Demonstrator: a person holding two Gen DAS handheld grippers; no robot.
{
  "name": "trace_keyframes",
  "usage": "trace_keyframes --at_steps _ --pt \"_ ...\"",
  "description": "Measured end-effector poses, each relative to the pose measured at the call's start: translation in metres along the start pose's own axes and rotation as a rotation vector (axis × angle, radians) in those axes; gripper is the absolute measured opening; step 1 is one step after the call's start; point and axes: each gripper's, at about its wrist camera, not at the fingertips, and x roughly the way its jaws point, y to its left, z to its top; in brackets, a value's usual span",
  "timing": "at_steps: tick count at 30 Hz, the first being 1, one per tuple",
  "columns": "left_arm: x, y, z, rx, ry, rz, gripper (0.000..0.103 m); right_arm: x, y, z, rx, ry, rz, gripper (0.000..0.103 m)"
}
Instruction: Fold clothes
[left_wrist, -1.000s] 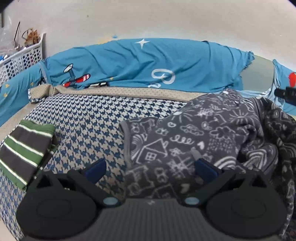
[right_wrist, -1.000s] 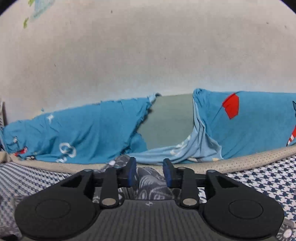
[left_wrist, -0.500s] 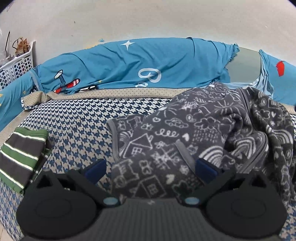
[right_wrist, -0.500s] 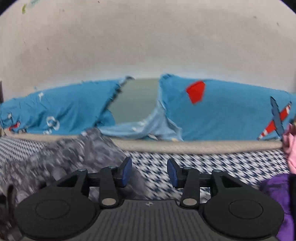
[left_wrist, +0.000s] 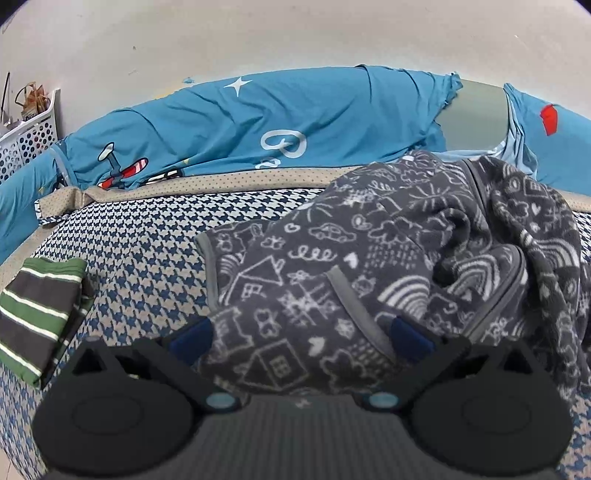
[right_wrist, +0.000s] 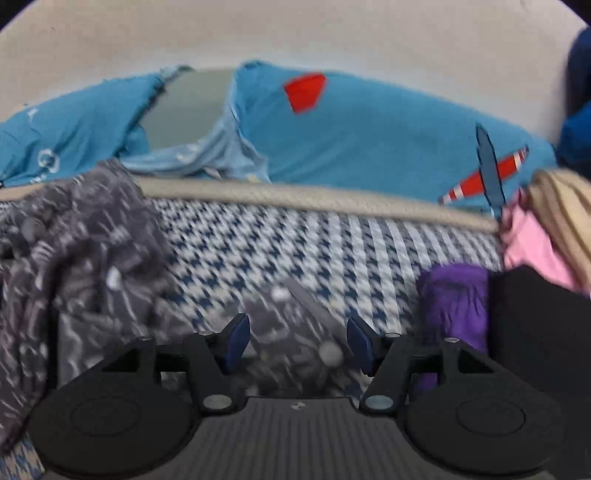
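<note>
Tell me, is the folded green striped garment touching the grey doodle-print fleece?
Apart. The left wrist view shows bare houndstooth cover between the striped garment and the fleece.

Even light, right-wrist motion blur

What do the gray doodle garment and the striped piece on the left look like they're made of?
Gray doodle garment: looks like plush fleece, with a fuzzy matte nap, thick soft folds and smooth gray binding at the edges. Striped piece: probably thin knit jersey, flat and matte, folded crisply; the fibre cannot be told.
</note>
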Motion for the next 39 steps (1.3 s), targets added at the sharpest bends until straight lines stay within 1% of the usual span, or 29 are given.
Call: trace_keyframes --at_steps 6,7,9,11,12,13,14,15,16,18,20,25,27,31,34,36,39 --pt "0.004 -0.004 -0.003 0.014 0.009 0.001 0.103 0.015 0.001 -0.009 0.026 0.103 0.045 0.061" --pt "0.004 -0.005 -0.003 0.015 0.013 0.000 0.103 0.017 0.002 -0.010 0.029 0.102 0.042 0.064" --pt "0.005 -0.006 -0.004 0.018 0.018 -0.003 0.103 0.019 0.004 -0.012 0.045 0.084 0.034 0.066" --pt "0.007 -0.007 -0.005 0.022 0.022 -0.003 0.103 0.021 0.005 -0.012 0.067 0.071 0.024 0.064" --pt "0.007 -0.007 -0.005 0.022 0.024 -0.004 0.103 0.023 0.005 -0.012 0.077 0.065 0.019 0.060" --pt "0.007 -0.007 -0.005 0.023 0.025 -0.004 0.103 0.023 0.005 -0.012 0.089 0.057 0.014 0.051" --pt "0.007 -0.007 -0.005 0.023 0.026 -0.005 0.103 0.024 0.005 -0.011 0.101 0.047 0.014 0.044" --pt "0.008 -0.007 -0.005 0.024 0.027 -0.004 0.103 0.024 0.006 -0.011 0.105 0.035 0.014 0.029" --pt "0.008 -0.007 -0.005 0.024 0.028 -0.004 0.103 0.023 0.006 -0.009 0.105 0.027 0.019 0.017" --pt "0.008 -0.006 -0.005 0.023 0.027 -0.006 0.103 0.022 0.005 -0.007 0.120 0.016 0.029 0.013" --pt "0.007 -0.006 -0.005 0.022 0.026 -0.007 0.103 0.021 0.004 -0.003 0.139 -0.003 0.023 0.012" --pt "0.007 -0.005 -0.005 0.026 0.025 -0.008 0.103 0.000 -0.010 0.008 0.194 -0.154 -0.059 0.011" --pt "0.007 -0.006 -0.005 0.026 0.025 -0.008 0.103 -0.013 -0.018 0.012 0.211 -0.220 -0.116 0.011" --pt "0.006 -0.008 -0.005 0.030 0.019 -0.019 0.103 -0.035 -0.033 0.015 0.218 -0.326 -0.245 0.011" --pt "0.006 -0.012 -0.006 0.039 0.013 -0.028 0.103 -0.047 -0.048 0.017 0.255 -0.369 -0.330 0.011" --pt "0.005 -0.015 -0.008 0.046 0.009 -0.040 0.103 -0.052 -0.061 0.018 0.268 -0.394 -0.403 0.011" --pt "0.003 -0.022 -0.010 0.057 0.005 -0.076 0.103 -0.056 -0.088 0.015 0.333 -0.390 -0.478 0.010"
